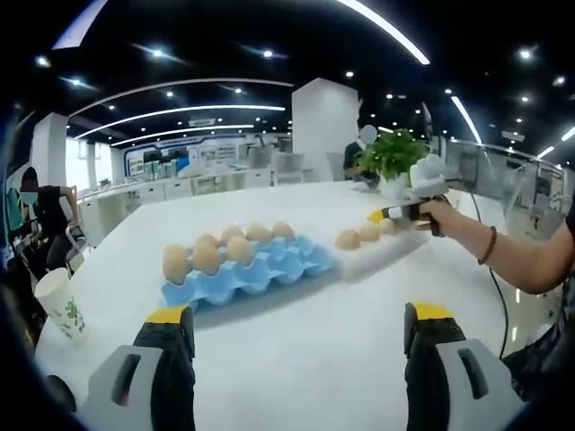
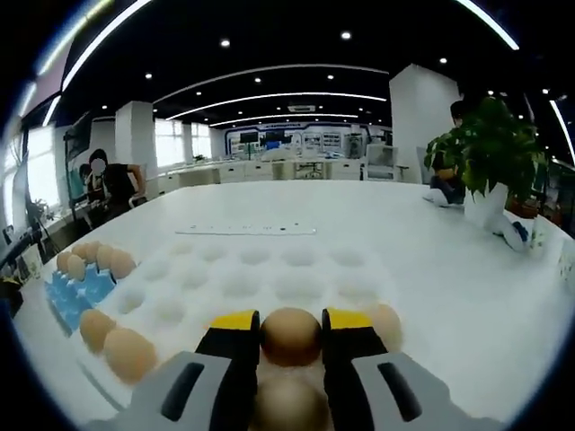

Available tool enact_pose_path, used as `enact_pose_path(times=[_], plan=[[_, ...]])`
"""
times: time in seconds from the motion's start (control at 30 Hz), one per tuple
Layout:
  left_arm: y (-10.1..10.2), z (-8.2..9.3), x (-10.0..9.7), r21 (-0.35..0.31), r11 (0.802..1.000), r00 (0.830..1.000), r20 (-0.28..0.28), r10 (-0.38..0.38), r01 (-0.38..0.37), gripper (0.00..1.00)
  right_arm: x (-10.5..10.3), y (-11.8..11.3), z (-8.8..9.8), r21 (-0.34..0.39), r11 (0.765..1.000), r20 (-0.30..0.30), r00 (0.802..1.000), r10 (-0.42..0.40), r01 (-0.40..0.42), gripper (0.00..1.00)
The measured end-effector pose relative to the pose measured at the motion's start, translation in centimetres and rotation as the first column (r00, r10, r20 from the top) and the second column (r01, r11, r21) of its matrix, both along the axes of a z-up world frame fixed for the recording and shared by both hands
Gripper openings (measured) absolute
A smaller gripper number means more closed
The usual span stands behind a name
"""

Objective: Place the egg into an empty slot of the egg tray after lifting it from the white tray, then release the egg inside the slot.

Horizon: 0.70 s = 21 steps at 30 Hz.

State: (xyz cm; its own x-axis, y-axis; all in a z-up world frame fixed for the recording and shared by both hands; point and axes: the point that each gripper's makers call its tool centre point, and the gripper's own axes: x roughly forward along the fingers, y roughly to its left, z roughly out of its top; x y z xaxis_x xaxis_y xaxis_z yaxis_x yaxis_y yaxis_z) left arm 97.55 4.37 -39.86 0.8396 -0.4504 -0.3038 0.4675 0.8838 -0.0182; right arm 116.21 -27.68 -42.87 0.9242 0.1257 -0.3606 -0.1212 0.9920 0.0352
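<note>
Brown egg (image 2: 290, 336) clamped in low right gripper (image 2: 291, 334), white tray (image 2: 269, 269)

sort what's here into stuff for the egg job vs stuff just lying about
For the job: egg between the right gripper jaws; white tray; blue egg tray; left gripper.

Lying about: potted plant; paper cup; white strip on the table.

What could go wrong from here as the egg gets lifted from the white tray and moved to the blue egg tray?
1. The right gripper closes on a smooth, round egg; squeezing too hard may crack it, too lightly may let it slip.
2. Another egg sits close beside the jaws on the white tray and could get knocked.
3. The blue egg tray already holds several eggs; a careless placement might strike one.
</note>
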Motion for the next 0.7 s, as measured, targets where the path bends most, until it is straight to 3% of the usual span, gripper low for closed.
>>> enact_pose_path(times=[0.4, 0.7], plan=[[0.09, 0.13, -0.17, 0.006, 1.0, 1.0, 0.003, -0.001, 0.001, 0.99, -0.1, 0.06, 0.01, 0.0, 1.0, -0.01, 1.0, -0.006, 0.006, 0.28], [0.23, 0.28, -0.39, 0.01, 1.0, 1.0, 0.006, -0.001, 0.001, 0.99, -0.21, -0.13, 0.59, 0.065, 0.998, 0.011, 1.0, -0.017, 0.016, 0.27]])
